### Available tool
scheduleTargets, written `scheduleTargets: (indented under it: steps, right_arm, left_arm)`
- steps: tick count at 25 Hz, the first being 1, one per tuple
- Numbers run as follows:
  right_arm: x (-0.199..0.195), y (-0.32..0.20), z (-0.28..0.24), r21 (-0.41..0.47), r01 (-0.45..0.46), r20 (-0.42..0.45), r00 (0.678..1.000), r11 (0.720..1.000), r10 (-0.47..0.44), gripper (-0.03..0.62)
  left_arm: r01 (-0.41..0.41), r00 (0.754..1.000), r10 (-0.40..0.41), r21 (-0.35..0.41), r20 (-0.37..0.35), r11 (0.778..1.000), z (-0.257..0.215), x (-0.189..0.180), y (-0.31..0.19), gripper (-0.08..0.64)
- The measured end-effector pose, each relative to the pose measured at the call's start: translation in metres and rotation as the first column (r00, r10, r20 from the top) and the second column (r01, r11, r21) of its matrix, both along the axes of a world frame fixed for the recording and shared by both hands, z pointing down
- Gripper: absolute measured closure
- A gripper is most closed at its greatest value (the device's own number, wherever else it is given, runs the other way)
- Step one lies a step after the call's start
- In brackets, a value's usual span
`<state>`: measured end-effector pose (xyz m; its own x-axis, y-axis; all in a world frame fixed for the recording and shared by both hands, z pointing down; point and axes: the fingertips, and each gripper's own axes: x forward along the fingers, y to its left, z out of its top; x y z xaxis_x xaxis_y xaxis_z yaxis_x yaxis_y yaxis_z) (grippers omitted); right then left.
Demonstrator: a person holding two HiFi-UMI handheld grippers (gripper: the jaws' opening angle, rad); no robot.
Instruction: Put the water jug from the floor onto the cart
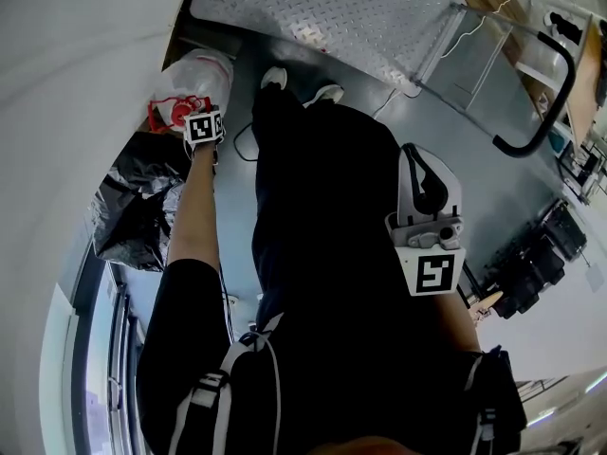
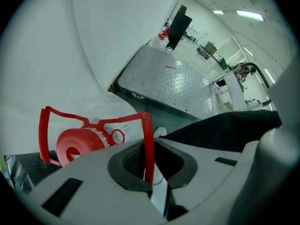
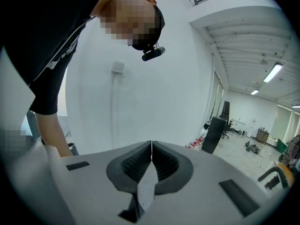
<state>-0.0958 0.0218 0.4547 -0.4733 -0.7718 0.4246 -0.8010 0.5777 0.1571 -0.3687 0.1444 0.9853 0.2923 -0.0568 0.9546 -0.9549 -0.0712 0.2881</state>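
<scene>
Clamping water jug's [image 1: 197, 72] red handle [image 2: 148, 146], left tongs [image 2: 150, 184]; cap [image 2: 75, 146] on.

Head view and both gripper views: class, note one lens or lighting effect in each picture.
Head view: the wide lens bows the cart deck and its black handle. Left gripper view: black corners ring the picture, yet the jug's red handle is crisp. Right gripper view: a mosaic patch covers a face; the ceiling lamp burns out white.

Black short-sleeved top [image 1: 175, 339], black trousers [image 1: 313, 188], white shoes [image 1: 274, 77]; pale grey left tool [image 2: 149, 172], right tool [image 3: 151, 165], black-white marker cubes [image 1: 433, 273].
</scene>
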Motion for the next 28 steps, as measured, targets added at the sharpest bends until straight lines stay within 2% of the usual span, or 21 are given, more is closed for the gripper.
scheduleTargets:
  steps: [6, 10, 13, 18, 22, 28]
  right_arm:
    - [-0.005, -0.004, -0.022, 0.011, -0.021, 0.027, 0.999, 1.0, 0.021, 0.574]
    - [-0.007, -0.005, -0.044, 0.034, -0.028, 0.034, 0.999, 0.999, 0.027, 0.574]
    - [-0.008, -0.011, -0.061, 0.069, -0.042, 0.056, 0.998, 0.997, 0.038, 0.574]
    - [0.002, -0.016, -0.085, 0.13, -0.087, 0.116, 0.991, 0.988, 0.072, 0.574]
    - [0.024, -0.026, -0.104, 0.187, -0.168, 0.163, 0.977, 0.968, 0.138, 0.574]
    - [0.055, -0.028, -0.115, 0.186, -0.28, 0.266, 0.937, 0.942, 0.226, 0.574]
  left_arm:
    - [0.038, 0.999, -0.038, -0.048, 0.011, 0.998, -0.019, -0.024, 0.009, 0.518]
    - [0.118, 0.993, -0.119, -0.052, -0.006, 0.992, -0.042, -0.047, 0.009, 0.517]
    - [0.146, 0.989, -0.148, -0.058, -0.027, 0.988, -0.061, -0.052, -0.003, 0.517]
    - [0.126, 0.989, -0.129, -0.053, -0.078, 0.991, -0.104, -0.034, -0.004, 0.517]
    - [0.093, 0.99, -0.097, -0.049, -0.106, 0.995, -0.138, -0.005, -0.014, 0.517]
    - [0.036, 0.993, -0.041, -0.042, -0.109, 0.998, -0.167, 0.029, -0.033, 0.517]
